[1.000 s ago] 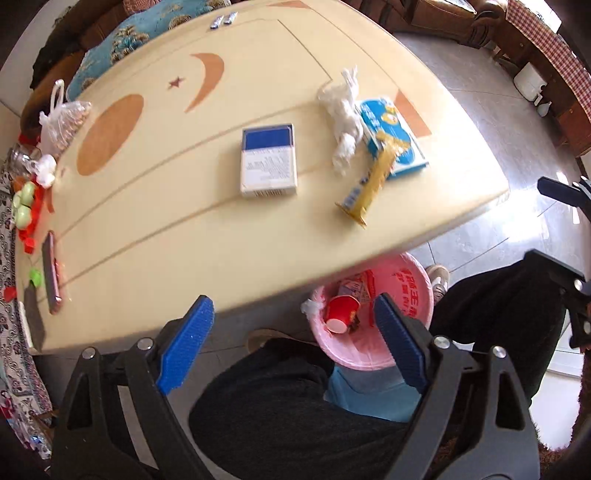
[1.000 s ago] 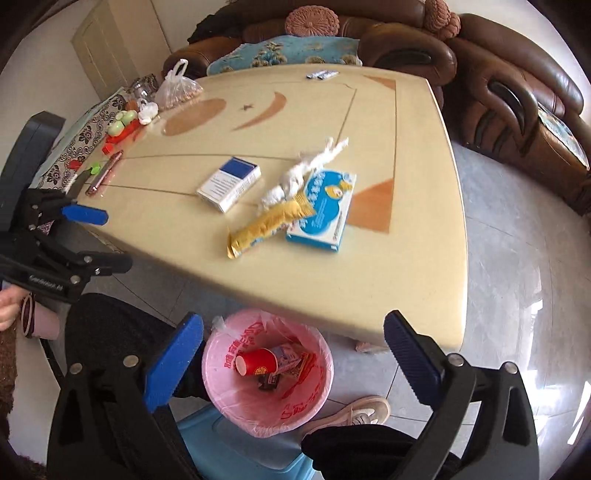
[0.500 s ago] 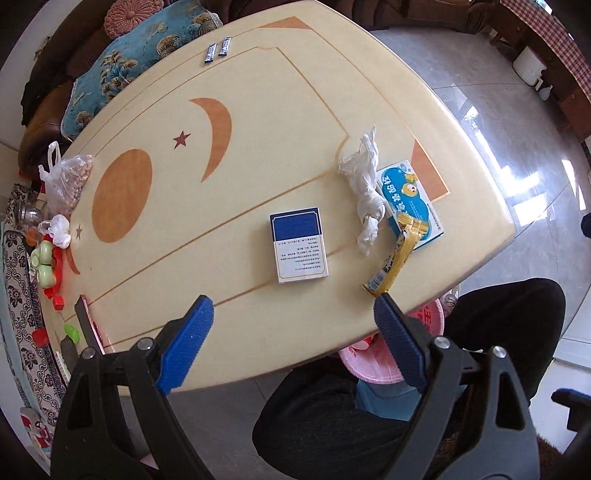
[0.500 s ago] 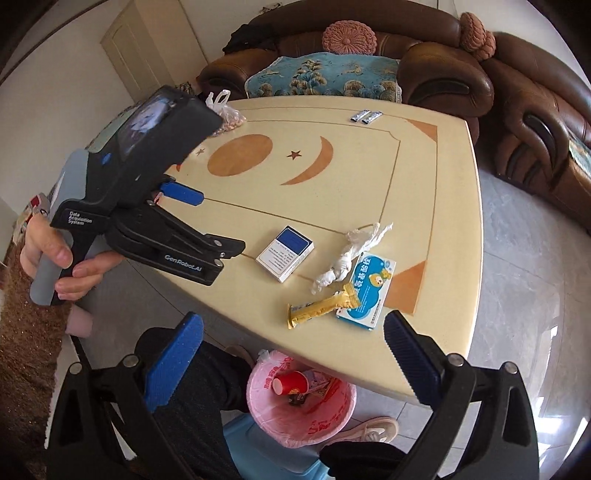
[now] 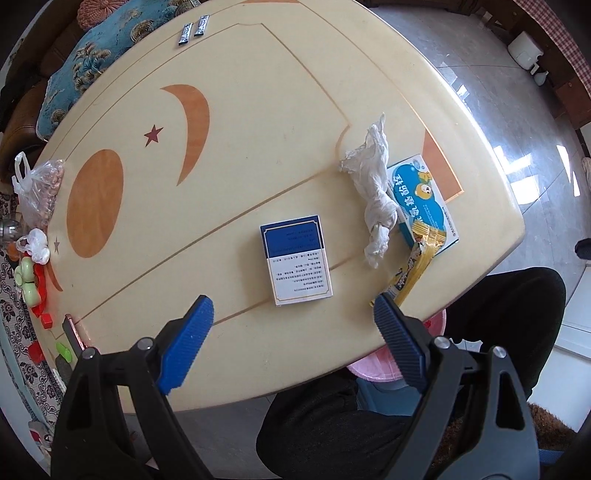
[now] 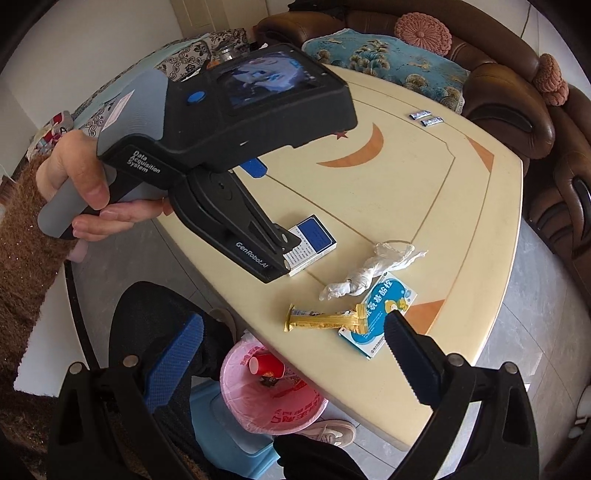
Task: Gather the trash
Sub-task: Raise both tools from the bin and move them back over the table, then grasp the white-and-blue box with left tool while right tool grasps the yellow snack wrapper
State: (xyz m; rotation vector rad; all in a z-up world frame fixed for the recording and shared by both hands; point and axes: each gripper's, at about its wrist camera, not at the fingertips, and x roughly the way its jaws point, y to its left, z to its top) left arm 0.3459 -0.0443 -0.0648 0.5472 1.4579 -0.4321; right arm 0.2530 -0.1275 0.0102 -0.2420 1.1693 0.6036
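Note:
On the cream table [image 5: 258,110] lie a blue-and-white box [image 5: 295,260], a twisted white tissue [image 5: 375,195], a yellow wrapper [image 5: 413,269] and a blue bear-print box [image 5: 424,199]. My left gripper [image 5: 291,310] points down over the near edge, open and empty, just short of the blue-and-white box [image 6: 312,243]. My right gripper [image 6: 293,321] hangs open and empty above the table's edge, with the yellow wrapper [image 6: 325,321] lying on the table beyond its fingers. Under that edge stands a pink-lined bin [image 6: 269,391] holding a red cup [image 6: 266,365].
A hand [image 6: 85,192] in a brown sleeve holds the left device, which hides part of the table. Two small foil packets [image 5: 194,29] lie at the far edge. A bag [image 5: 37,184], toys [image 5: 33,288] and a phone [image 5: 74,332] line the left side. Black-trousered legs [image 5: 369,424] sit by the bin.
The left gripper has moved from over the bin to over the table, close to the blue-and-white box. The right gripper has risen and rolled. Both stay open.

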